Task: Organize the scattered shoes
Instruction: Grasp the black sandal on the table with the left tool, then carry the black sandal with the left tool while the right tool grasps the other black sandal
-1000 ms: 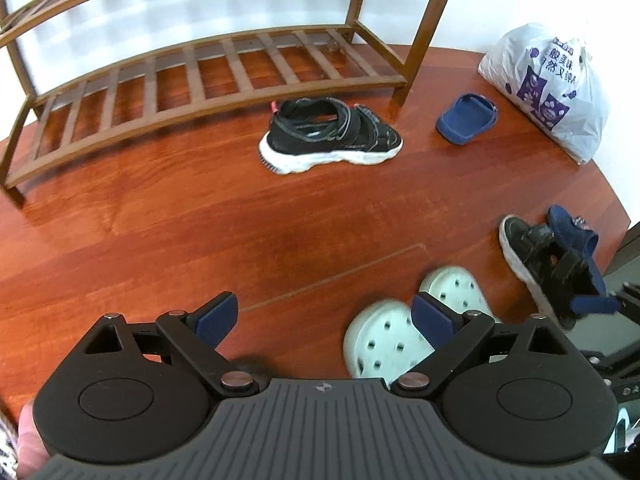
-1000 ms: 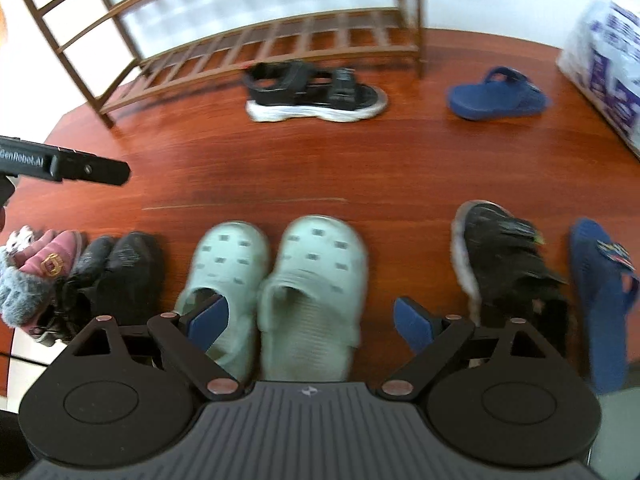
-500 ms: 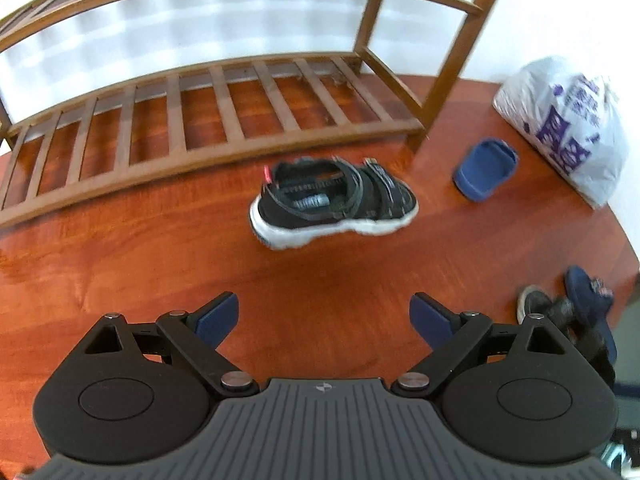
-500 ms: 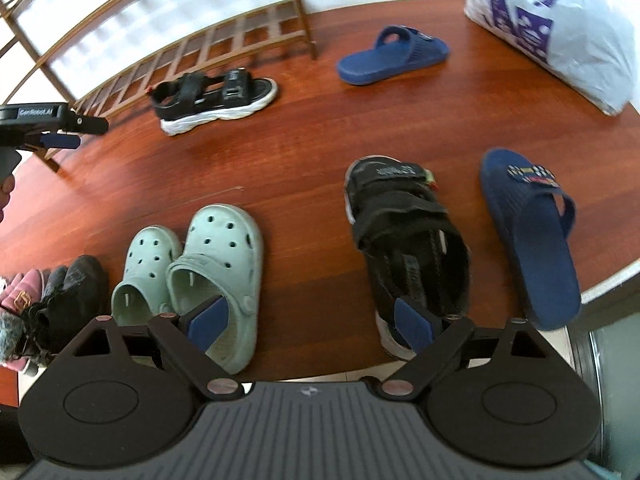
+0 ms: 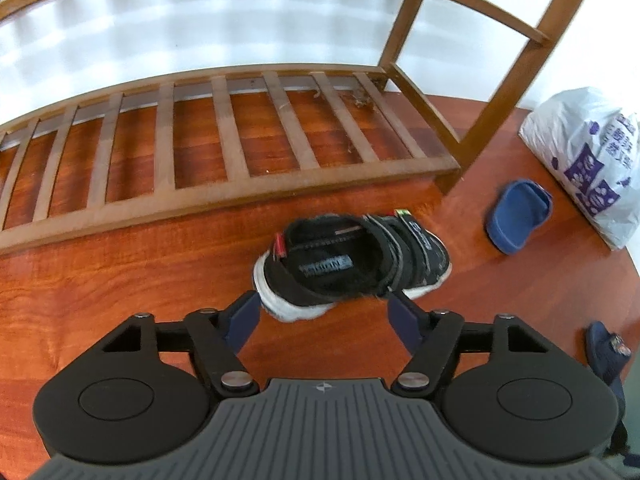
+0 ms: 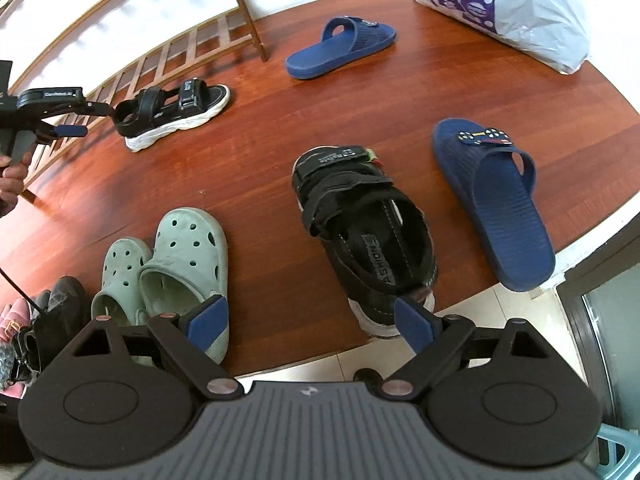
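Sandal [image 5: 352,264] lay on the floor just before the bare shoe rack [image 5: 240,184], heel toward my left gripper [image 5: 324,314], whose jaws stood wide, holding nothing. From my right gripper [image 6: 308,320], likewise wide and unladen, I saw its worn black mate [image 6: 360,224], two blue slippers [image 6: 492,200] and green clogs [image 6: 176,264] spread over the floor; none sat racked.

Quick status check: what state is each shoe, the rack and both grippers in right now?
Left gripper: jaws open, flanking the far sandal's heel.
Right gripper: jaws open, empty.
Far black sandal: upright on floor.
Near black sandal: upright.
Green clogs: paired.
Blue slides: apart.
Shoe rack: empty.
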`<state>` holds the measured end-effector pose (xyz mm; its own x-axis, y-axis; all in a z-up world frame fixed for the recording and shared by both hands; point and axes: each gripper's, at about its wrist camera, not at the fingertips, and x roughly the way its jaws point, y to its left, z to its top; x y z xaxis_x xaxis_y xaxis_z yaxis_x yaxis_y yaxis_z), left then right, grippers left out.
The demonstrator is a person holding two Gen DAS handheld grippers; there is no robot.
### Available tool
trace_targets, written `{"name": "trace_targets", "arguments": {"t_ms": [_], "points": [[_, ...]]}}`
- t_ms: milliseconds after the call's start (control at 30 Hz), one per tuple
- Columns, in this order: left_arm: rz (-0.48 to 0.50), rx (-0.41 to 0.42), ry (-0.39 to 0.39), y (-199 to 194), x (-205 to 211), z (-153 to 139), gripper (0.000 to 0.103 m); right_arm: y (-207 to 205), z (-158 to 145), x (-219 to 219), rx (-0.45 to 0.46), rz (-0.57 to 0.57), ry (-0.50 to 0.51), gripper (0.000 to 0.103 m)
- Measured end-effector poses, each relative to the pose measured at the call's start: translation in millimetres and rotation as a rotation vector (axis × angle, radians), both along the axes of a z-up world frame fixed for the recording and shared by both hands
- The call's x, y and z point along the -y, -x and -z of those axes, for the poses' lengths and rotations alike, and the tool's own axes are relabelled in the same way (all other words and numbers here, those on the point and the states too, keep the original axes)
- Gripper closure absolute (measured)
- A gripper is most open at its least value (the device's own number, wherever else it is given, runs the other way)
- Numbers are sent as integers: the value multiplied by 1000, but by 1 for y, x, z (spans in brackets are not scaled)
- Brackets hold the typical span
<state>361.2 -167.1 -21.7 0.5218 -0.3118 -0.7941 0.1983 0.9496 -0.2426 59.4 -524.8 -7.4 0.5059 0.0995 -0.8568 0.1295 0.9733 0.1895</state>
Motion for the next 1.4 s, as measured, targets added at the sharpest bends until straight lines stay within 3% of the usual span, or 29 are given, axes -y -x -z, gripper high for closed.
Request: {"name": "trace_targets", "arguments": {"t_ms": [267,333,433,667,933,1233,1333,1400], "points": [[-52,-25,-25,-24,5,23,48,3,-1,4,10,36,-1,9],[-65,-37,-32,-29,5,28,54,3,-1,5,11,42,-1,9],[-74,-69,-5,-33,2,36,72,4,-1,6,12,51,0,9],[-84,-91,-28,-26,7,38,78,6,-2,7,16,66,1,9],[-55,-149,-5,12,14,38,78,3,-2,5,21,45,0,9],[32,-139,-34,59,32,38,77,0,-1,1,14,4,2,9],[58,-109,-83,68,36,34,67,-1,-1,1,12,-8,4,9],[82,-65,-128,72,39,27,43,0,-1,1,13,-11,4,9]]}}
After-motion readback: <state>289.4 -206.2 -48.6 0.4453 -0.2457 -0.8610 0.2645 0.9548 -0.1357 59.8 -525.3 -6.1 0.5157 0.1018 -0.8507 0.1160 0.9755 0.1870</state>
